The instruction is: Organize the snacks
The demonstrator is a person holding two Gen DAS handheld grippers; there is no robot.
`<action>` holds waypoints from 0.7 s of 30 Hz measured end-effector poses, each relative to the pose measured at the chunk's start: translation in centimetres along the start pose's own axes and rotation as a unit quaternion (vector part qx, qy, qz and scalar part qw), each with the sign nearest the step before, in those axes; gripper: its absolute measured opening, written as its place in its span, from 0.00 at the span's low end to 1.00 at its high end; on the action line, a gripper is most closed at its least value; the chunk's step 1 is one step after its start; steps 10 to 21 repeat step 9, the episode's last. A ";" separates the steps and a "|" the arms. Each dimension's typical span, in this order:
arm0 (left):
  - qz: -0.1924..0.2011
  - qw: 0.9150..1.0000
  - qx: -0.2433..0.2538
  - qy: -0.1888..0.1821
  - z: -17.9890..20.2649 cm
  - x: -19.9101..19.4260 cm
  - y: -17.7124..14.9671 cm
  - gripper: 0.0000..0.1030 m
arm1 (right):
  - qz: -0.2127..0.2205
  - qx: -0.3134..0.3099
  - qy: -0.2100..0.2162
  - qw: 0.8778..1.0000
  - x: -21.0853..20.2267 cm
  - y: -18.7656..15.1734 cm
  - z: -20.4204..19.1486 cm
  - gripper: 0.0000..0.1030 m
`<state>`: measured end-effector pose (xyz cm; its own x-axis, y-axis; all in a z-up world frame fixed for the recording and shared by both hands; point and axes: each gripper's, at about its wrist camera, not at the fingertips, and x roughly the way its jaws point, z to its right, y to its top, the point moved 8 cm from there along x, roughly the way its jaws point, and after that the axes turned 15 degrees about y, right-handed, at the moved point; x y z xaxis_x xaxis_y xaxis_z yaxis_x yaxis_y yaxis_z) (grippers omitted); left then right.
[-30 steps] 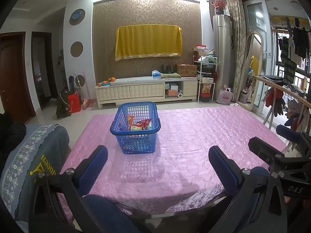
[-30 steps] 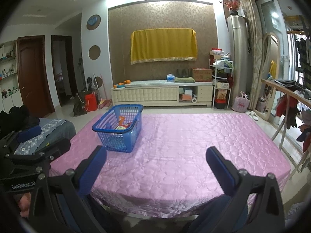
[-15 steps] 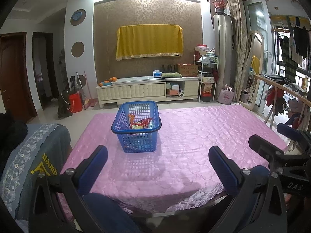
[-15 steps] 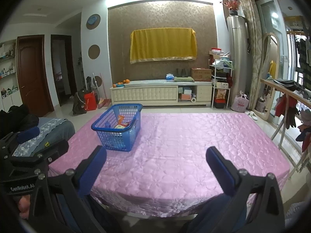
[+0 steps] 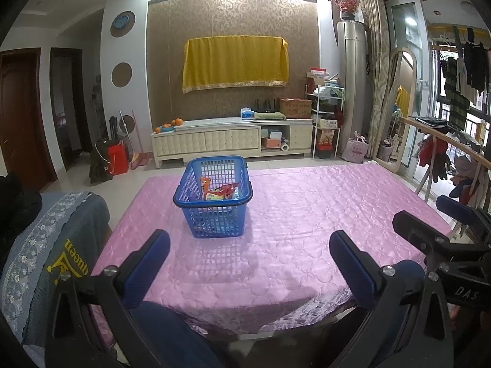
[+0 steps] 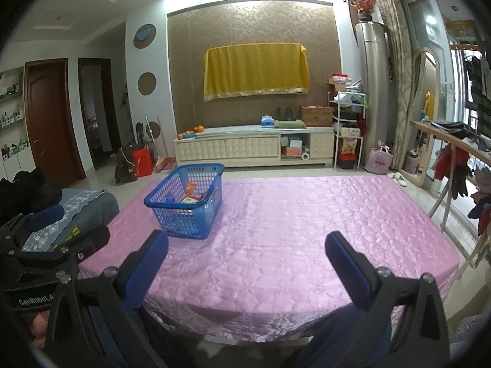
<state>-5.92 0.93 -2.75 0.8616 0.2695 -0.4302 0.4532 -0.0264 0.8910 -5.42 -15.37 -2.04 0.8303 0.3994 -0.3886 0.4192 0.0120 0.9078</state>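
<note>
The blue plastic basket (image 5: 214, 196) stands left of centre in the frame on the pink quilted tablecloth (image 5: 307, 214), with several snack packets (image 5: 219, 191) already inside it. No loose snacks show on the cloth, so sorting appears largely done. The left gripper (image 5: 249, 256) and right gripper (image 6: 246, 256) both hang spread wide and empty, low in frame, well short of the basket.

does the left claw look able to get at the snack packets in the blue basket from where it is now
Probably yes. The left claw is open and empty, with only bare pink quilted tablecloth between it and the blue plastic lattice basket. The basket's top is open, so the snack packets look reachable from above.
</note>
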 end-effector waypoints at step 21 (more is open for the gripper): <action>-0.004 1.000 -0.003 -0.001 0.0 0.1 -0.1 1.00 | -0.006 0.002 0.003 1.000 -0.1 -0.3 0.0 1.00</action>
